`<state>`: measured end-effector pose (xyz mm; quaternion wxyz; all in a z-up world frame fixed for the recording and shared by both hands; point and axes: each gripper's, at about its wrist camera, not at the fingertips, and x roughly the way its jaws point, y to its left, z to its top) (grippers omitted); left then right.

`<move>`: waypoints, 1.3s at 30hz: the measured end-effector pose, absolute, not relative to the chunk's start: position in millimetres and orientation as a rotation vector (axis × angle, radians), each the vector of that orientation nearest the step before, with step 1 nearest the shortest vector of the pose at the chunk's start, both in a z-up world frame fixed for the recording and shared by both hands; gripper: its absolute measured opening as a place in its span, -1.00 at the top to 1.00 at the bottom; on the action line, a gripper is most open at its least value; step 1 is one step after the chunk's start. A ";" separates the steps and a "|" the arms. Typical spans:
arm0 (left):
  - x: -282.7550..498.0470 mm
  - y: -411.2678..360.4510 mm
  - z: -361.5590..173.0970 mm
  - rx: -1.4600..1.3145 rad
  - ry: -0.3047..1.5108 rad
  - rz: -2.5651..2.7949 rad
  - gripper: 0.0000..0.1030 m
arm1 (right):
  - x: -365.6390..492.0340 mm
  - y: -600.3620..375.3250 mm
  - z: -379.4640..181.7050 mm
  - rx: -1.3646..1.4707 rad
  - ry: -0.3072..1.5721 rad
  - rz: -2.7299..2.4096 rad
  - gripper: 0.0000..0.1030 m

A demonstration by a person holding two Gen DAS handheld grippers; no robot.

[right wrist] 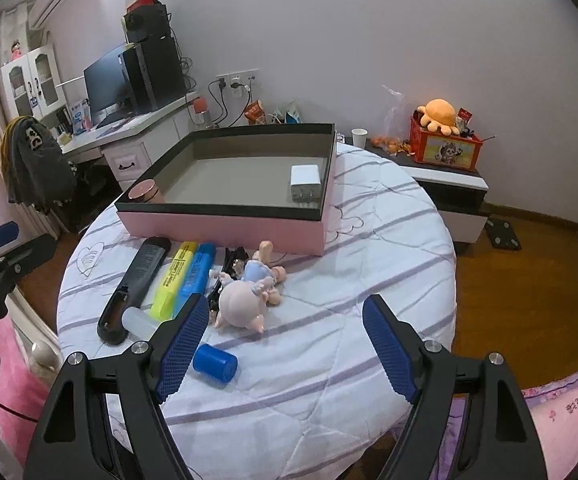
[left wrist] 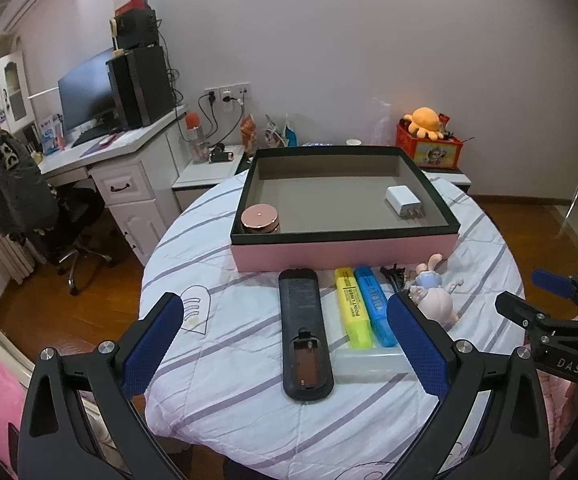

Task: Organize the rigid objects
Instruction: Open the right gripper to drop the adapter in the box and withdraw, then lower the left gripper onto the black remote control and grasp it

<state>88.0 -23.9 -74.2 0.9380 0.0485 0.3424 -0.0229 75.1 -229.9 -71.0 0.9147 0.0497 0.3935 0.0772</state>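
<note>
Room: a bedroom with pale walls, a wooden floor, a white desk with a monitor at the back left, and a low cabinet bearing a red box with an orange plush octopus at the back right.
Bench: a round bench under a white quilted cover with purple stripes.
Tray: a shallow pink box with a dark rim and grey floor, at the far edge of the bench.
In the tray: a white charger near the right wall; a round rose-gold jar in the near left corner.
Remote: a black remote control lies back-up, battery bay open, just in front of the tray, running toward the near edge.
Highlighters: 1 yellow highlighter and 1 blue highlighter, side by side, just right of the remote.
Clear bottle: a translucent bottle lies crosswise at the near ends of the highlighters, touching the remote.
Doll: a small doll in a blue dress lies right of the highlighters, with a black clip beside it.
Blue cap: a blue cylinder lies on its side nearer the front edge.
Left gripper: fingers wide apart above the remote, holding nothing.
Right gripper: fingers wide apart over bare cover to the right of the doll, holding nothing.
</note>
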 end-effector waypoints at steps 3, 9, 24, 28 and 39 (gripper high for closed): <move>90.1 -25.4 -84.5 0.109 0.722 -0.037 -0.99 | 73.2 -229.5 -75.4 0.106 0.814 0.169 -0.57; 106.5 -31.4 -119.0 0.150 0.805 -0.027 -0.99 | 75.3 -225.3 -82.9 0.107 0.824 0.184 -0.57; 161.1 -32.1 -175.8 0.204 0.952 0.018 -0.90 | 113.7 -220.6 -106.7 0.113 0.887 0.216 -0.57; 165.3 -43.1 -182.4 0.282 0.956 0.051 -0.79 | 121.0 -220.5 -113.4 0.118 0.903 0.235 -0.57; 183.3 -29.6 -185.2 0.111 1.002 -0.115 -0.04 | 127.7 -225.4 -117.7 0.132 0.920 0.248 -0.57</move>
